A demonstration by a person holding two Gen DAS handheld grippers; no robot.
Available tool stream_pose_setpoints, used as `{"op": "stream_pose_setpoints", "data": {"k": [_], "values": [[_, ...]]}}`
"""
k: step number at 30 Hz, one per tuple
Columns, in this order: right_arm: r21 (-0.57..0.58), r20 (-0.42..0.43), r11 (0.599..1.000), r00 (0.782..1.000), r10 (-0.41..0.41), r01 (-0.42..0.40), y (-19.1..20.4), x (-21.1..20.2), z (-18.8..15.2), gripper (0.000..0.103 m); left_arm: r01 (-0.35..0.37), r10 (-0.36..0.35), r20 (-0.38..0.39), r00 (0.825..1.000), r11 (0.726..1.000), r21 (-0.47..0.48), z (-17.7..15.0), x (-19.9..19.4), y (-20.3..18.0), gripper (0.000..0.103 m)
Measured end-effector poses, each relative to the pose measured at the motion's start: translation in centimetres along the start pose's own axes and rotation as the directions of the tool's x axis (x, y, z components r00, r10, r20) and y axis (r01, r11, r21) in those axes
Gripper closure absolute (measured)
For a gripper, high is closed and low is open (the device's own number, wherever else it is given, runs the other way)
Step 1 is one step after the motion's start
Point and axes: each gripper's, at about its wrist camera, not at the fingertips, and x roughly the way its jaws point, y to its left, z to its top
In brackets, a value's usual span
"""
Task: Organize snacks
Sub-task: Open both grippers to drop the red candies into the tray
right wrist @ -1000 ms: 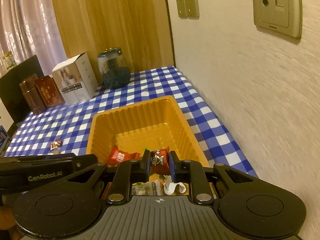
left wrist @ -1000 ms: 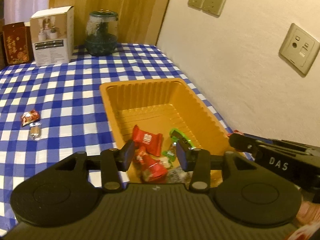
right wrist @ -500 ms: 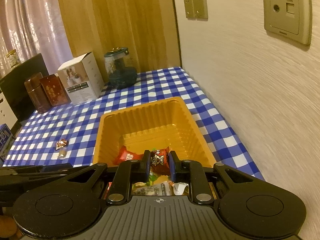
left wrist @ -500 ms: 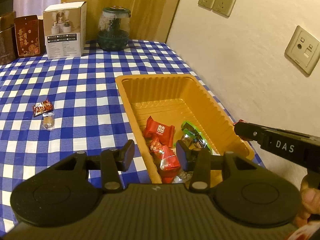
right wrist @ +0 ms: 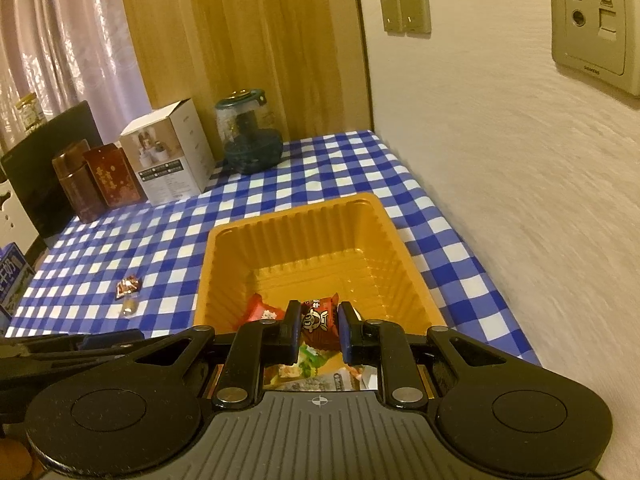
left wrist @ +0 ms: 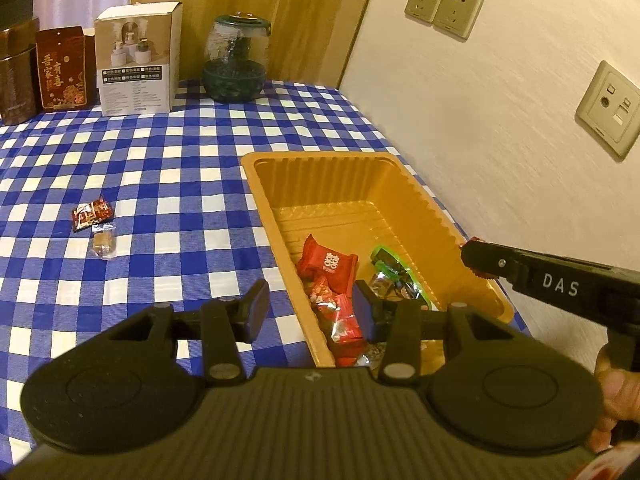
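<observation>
An orange plastic tray (left wrist: 404, 184) (right wrist: 304, 224) sits on the blue checked tablecloth by the wall and holds several wrapped snacks, among them a red packet (left wrist: 330, 262) and a green one (left wrist: 390, 262). My left gripper (left wrist: 308, 310) is open and empty above the tray's near left rim. My right gripper (right wrist: 319, 330) is shut on a dark red snack packet (right wrist: 318, 320) above the tray's near end; it shows from the side in the left wrist view (left wrist: 480, 262). A small red snack (left wrist: 92, 214) (right wrist: 128, 286) and a clear-wrapped candy (left wrist: 103, 240) (right wrist: 130, 306) lie on the cloth to the left.
At the back stand a white box (left wrist: 138, 60), a dark glass jar (left wrist: 236, 64), a red box (left wrist: 64, 68) and a brown canister (left wrist: 16, 80). The wall with sockets (left wrist: 442, 10) runs close along the tray's right side.
Both grippers have pulled back and risen a little, so more of the table shows. The right gripper still holds the dark red packet. The left gripper has stayed open.
</observation>
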Motion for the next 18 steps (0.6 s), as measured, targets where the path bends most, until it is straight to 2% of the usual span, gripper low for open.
{"op": "stream_pose_setpoints", "data": {"k": [4,5,6,8,18], "values": [[0.047,-0.004,0.998,0.999,0.042,-0.041,-0.3,0.7,0.2,0.083,-0.006,0.006,0.001,1.000,1.000,-0.004,0.0,0.0,0.3,0.062],[0.060,-0.008,0.997,0.998,0.058,-0.057,-0.4,0.8,0.2,0.079,-0.008,0.008,0.002,1.000,1.000,-0.002,0.0,0.0,0.3,0.062],[0.079,-0.008,0.995,0.998,0.064,-0.063,-0.6,0.9,0.2,0.064,-0.011,0.011,0.002,1.000,1.000,0.002,-0.1,0.0,0.4,0.062],[0.108,0.006,0.992,0.998,0.062,-0.062,-0.9,0.7,0.2,0.044,-0.014,0.014,0.004,1.000,1.000,0.004,-0.1,-0.1,0.5,0.062],[0.184,0.004,0.983,1.000,0.016,-0.017,-2.1,-1.5,-0.5,0.044,-0.023,0.024,0.009,1.000,1.000,-0.014,-0.9,-1.8,1.6,0.062]]}}
